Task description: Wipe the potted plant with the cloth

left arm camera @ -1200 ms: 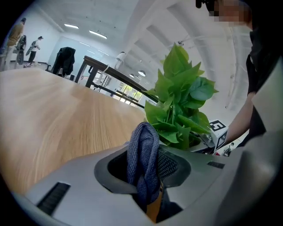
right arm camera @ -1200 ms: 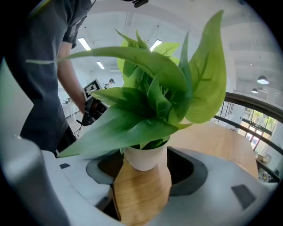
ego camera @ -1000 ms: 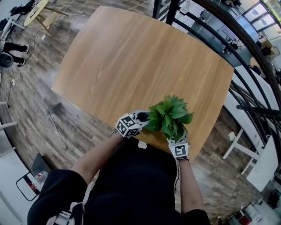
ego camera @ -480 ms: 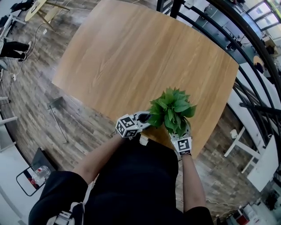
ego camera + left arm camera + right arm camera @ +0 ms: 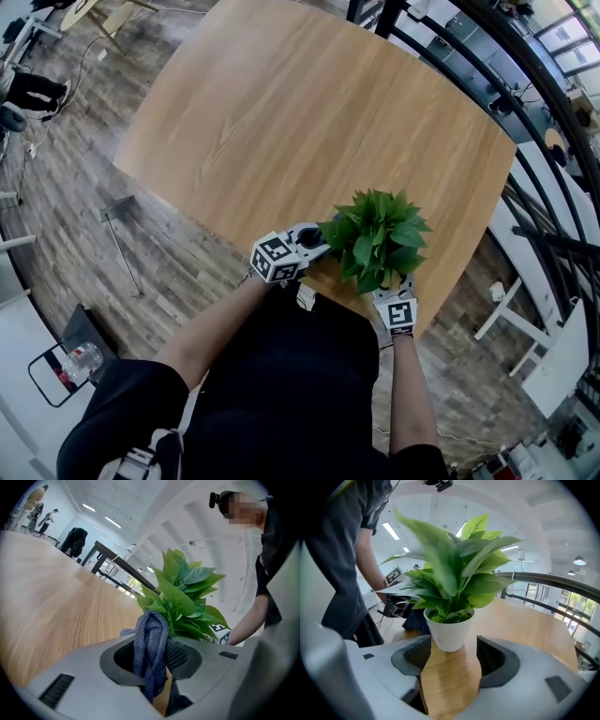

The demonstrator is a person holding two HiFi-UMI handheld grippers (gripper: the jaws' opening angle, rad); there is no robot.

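A potted plant (image 5: pixel 380 239) with broad green leaves (image 5: pixel 450 569) in a small white pot (image 5: pixel 450 631) stands near the wooden table's (image 5: pixel 281 122) near edge. My left gripper (image 5: pixel 314 239) is shut on a blue-grey cloth (image 5: pixel 151 648), held at the plant's left leaves (image 5: pixel 183 602). My right gripper (image 5: pixel 450 660) stands open on the near side, the pot just ahead of its jaw tips; in the head view the leaves hide its jaws and only its marker cube (image 5: pixel 398 314) shows.
The table's near edge runs just under both grippers. A dark metal railing (image 5: pixel 525 112) curves past the table's right side. The floor to the left holds a metal stand (image 5: pixel 117 216) and cables.
The head view has shifted a little. Both grippers keep their places beside the plant, the left one still holding the cloth at the leaves.
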